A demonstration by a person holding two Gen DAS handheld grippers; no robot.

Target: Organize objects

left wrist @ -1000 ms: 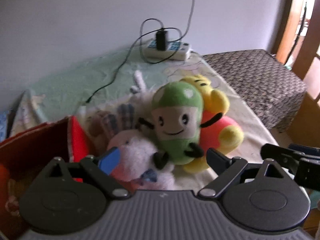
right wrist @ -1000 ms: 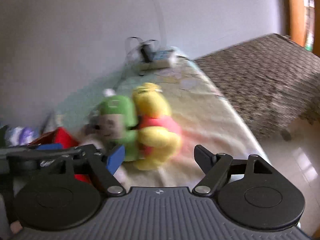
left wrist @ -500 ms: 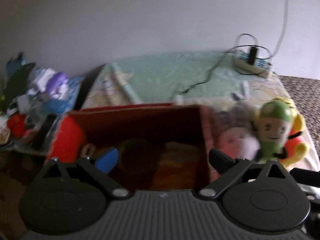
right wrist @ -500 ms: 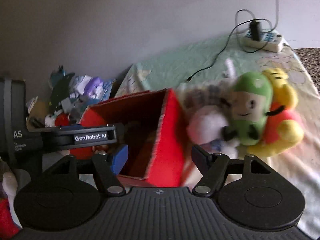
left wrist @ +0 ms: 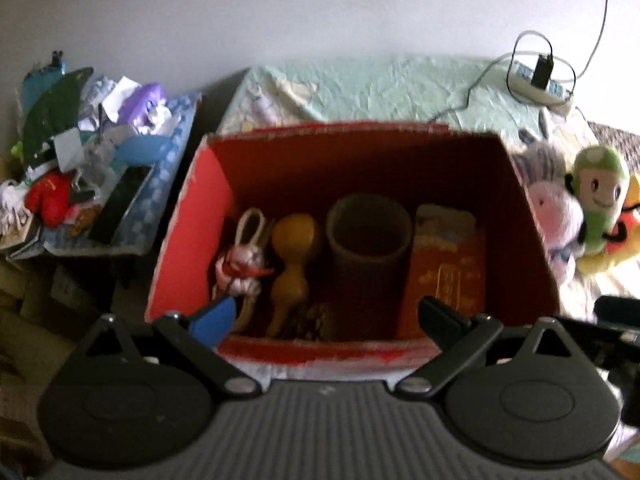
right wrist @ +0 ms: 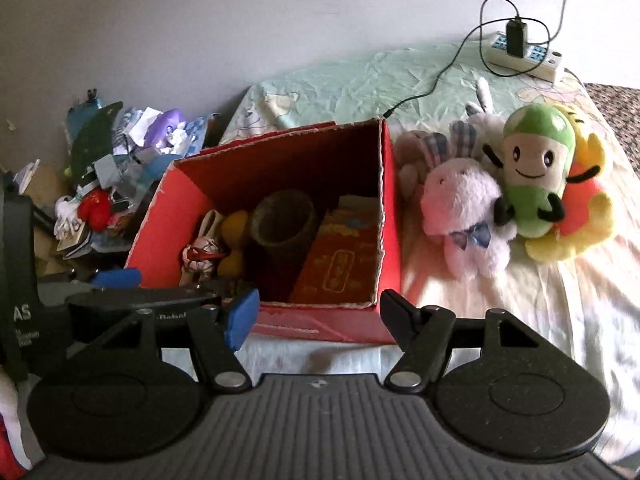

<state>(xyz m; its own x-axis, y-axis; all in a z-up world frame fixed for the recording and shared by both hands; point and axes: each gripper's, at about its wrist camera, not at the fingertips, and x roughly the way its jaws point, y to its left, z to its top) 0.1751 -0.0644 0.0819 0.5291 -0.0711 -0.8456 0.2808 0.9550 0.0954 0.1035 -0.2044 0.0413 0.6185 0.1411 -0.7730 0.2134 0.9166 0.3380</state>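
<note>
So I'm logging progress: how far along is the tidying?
Partly done. The red box already holds a cup, a yellow gourd and a small rabbit. Left gripper and right gripper hold nothing. The plush toys remain beside the box.

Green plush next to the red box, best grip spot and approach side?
Take the green plush across its cylindrical body just below the face, fingers on its two flanks, coming from above and the near side. It lies propped face-up on the yellow plush, with the white plush pressed against one flank, so that finger probably has to wedge in. The right gripper, empty with jaws closing, is nearer.
</note>
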